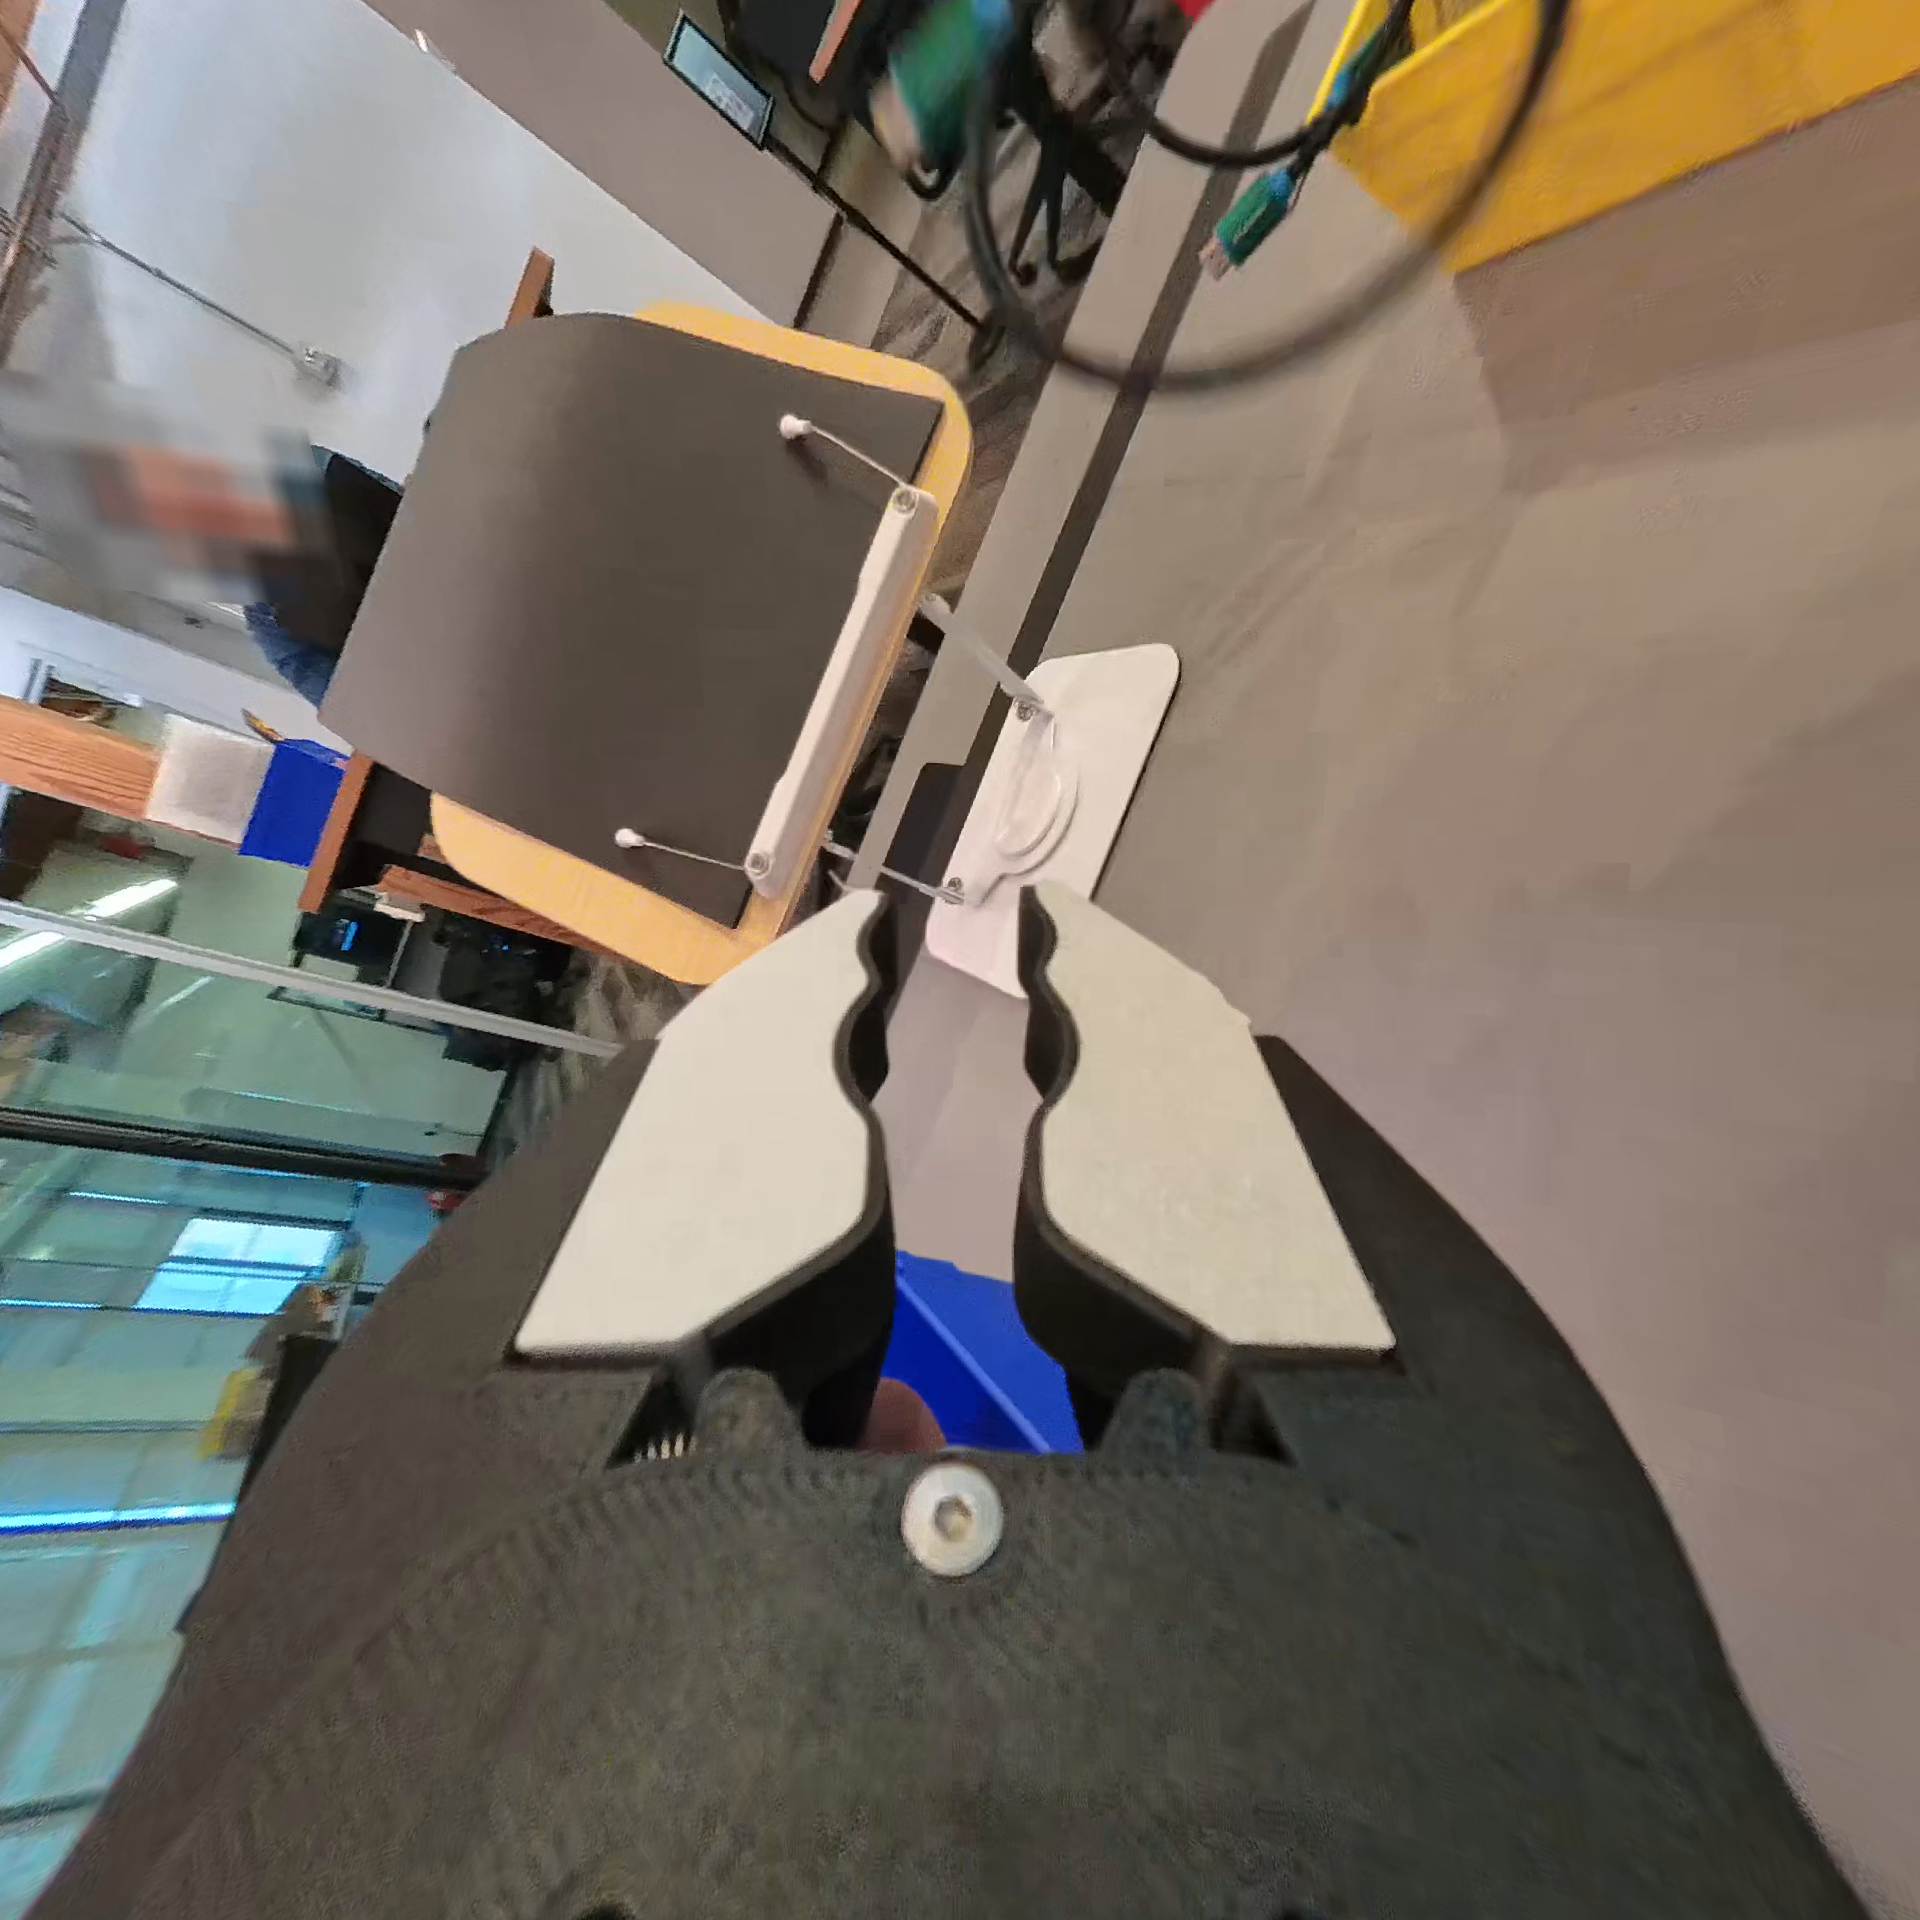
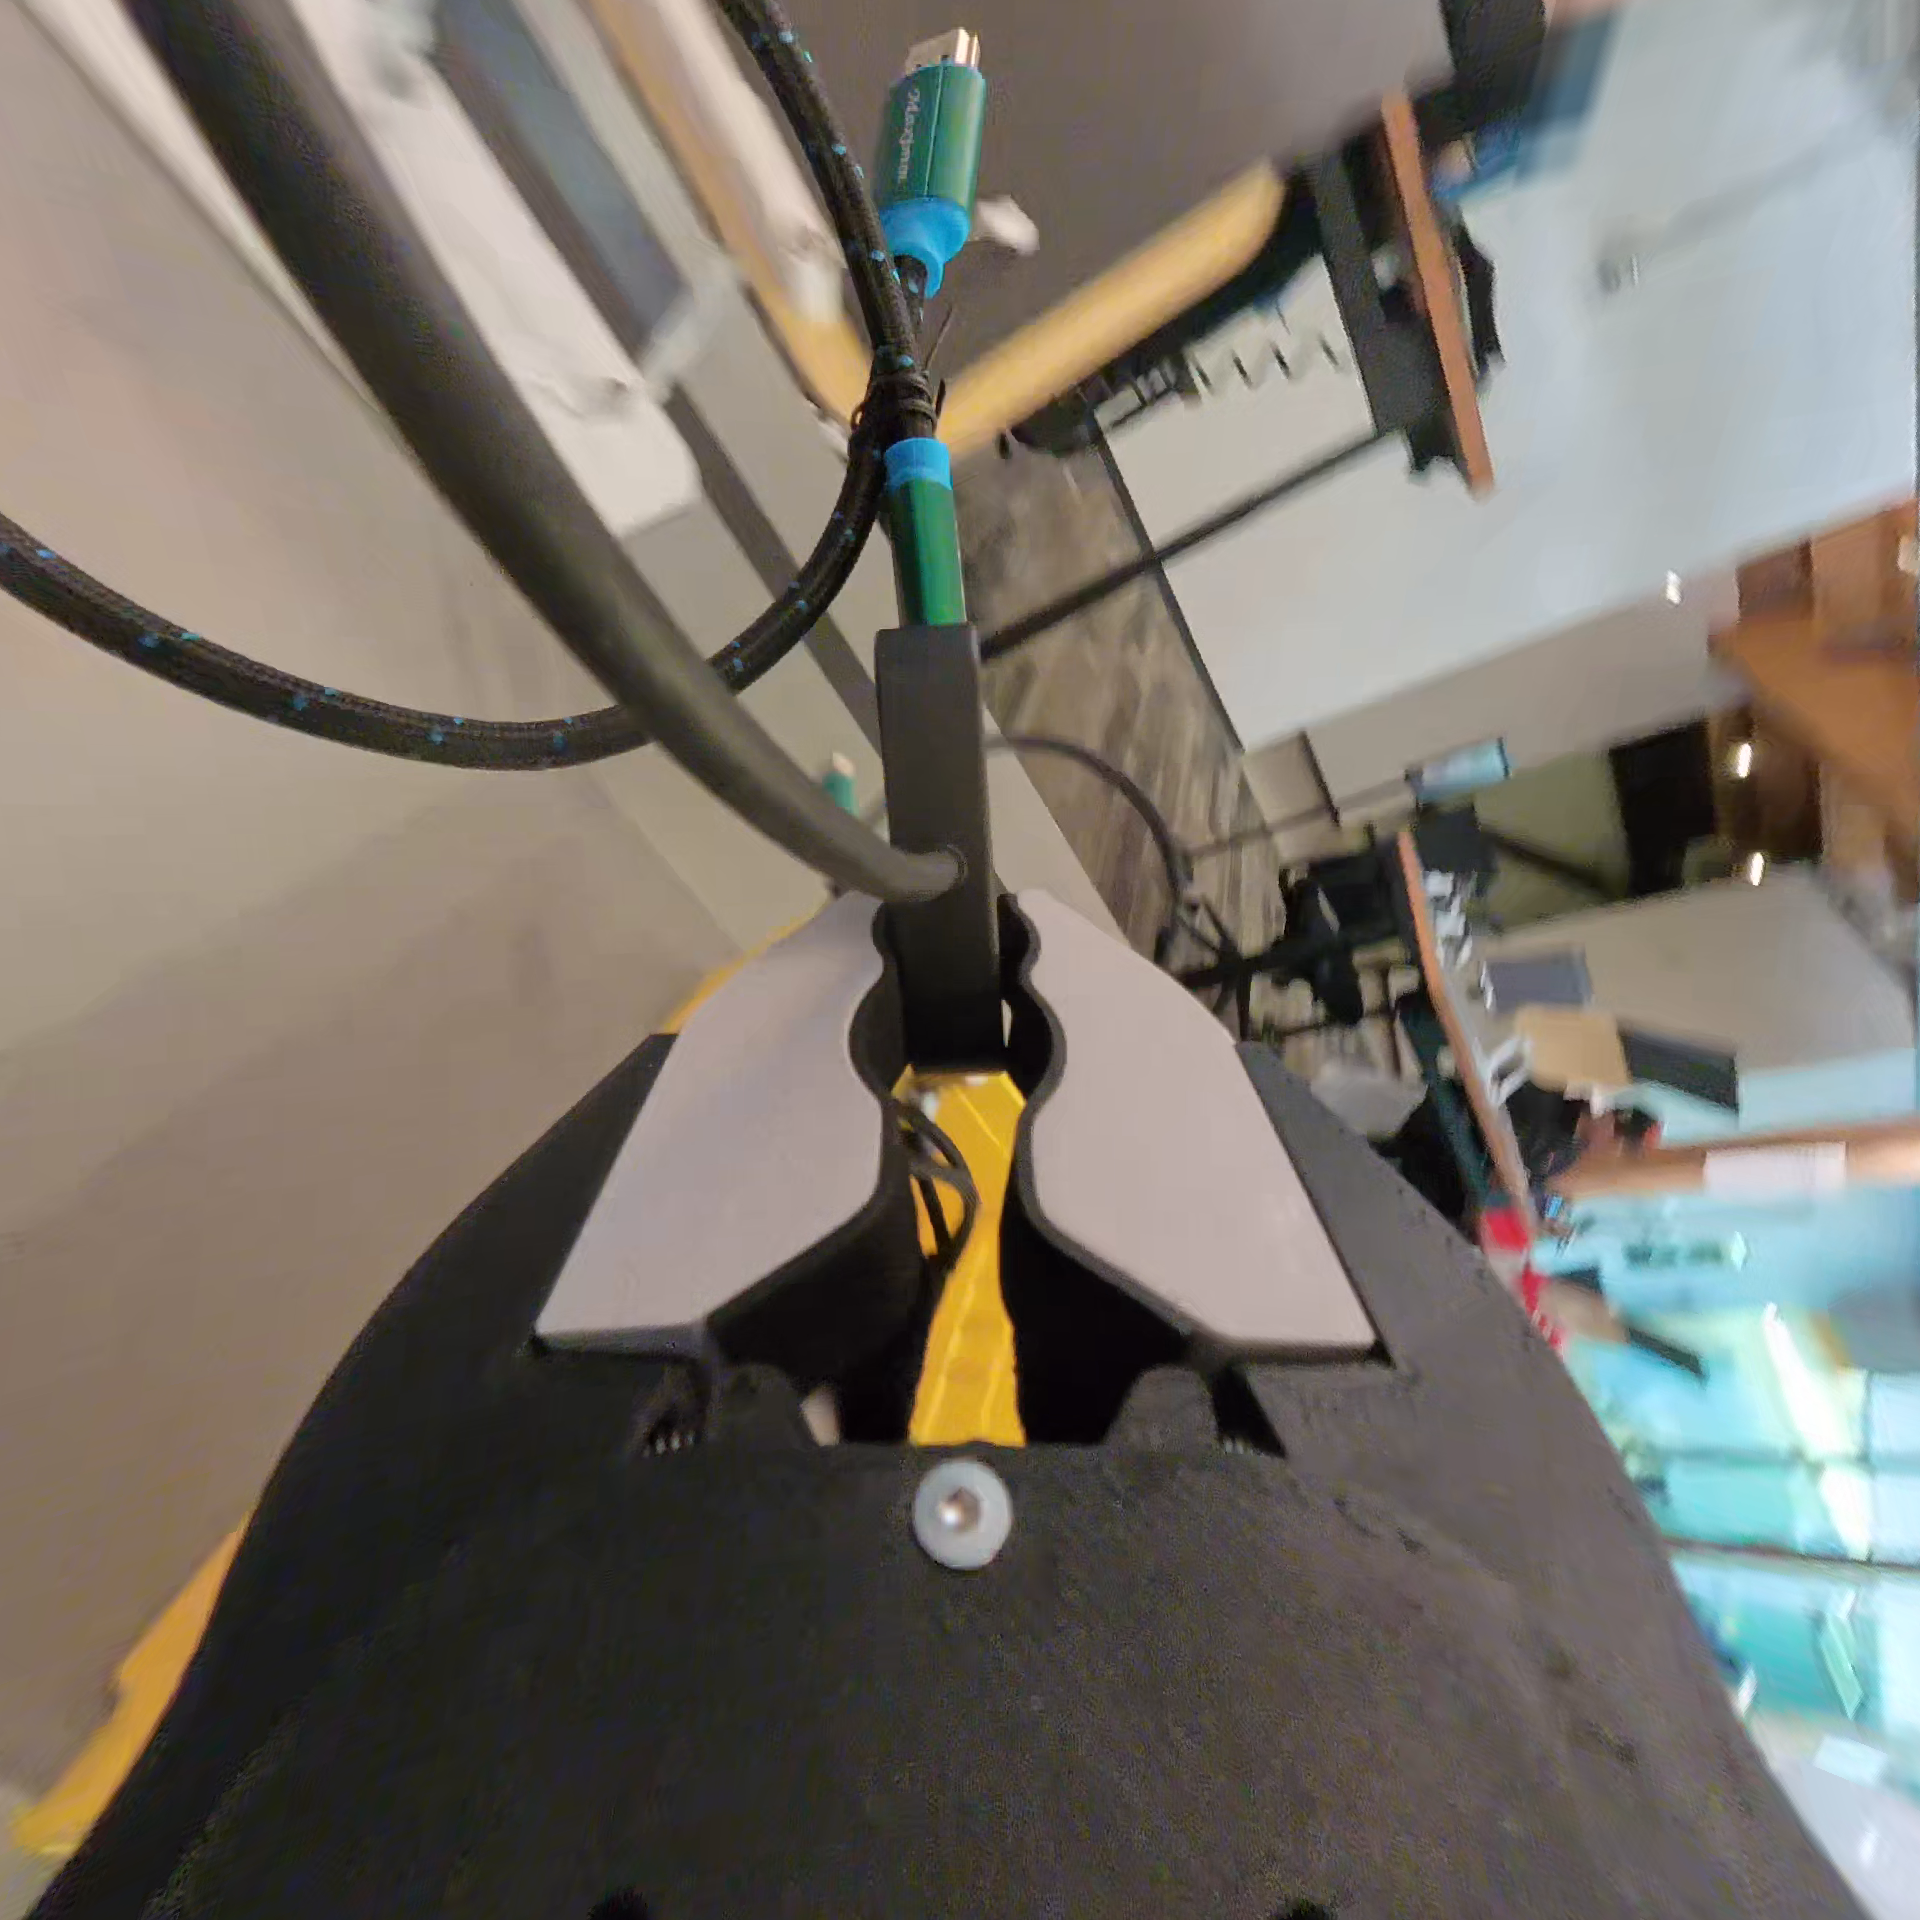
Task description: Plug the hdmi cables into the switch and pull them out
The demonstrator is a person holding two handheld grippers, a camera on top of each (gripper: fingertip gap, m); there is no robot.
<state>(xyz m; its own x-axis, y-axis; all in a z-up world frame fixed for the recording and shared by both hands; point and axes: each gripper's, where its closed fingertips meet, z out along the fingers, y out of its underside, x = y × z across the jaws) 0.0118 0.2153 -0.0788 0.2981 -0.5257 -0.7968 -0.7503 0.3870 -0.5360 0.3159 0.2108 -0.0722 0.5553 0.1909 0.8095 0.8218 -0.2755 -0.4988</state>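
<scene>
The right gripper (image 2: 951, 935) was clamped on the black switch (image 2: 928, 790), which stood up from between its fingers. One green-shelled hdmi cable plug (image 2: 928, 556) sat in the switch's far end; a second green plug (image 2: 928, 140) hung free beyond it on braided cable (image 2: 312, 707). The left gripper (image 1: 954, 914) was parted and held nothing, over the grey surface (image 1: 1507, 831) near a white stand base (image 1: 1081, 769).

A grey cloth-covered surface (image 1: 1558, 935) carries a white flat stand base (image 1: 1091, 748) whose thin metal rods hold a black rectangular panel (image 1: 623, 603) tilted beyond the edge. A yellow bin (image 1: 1621, 114) rests farther along.
</scene>
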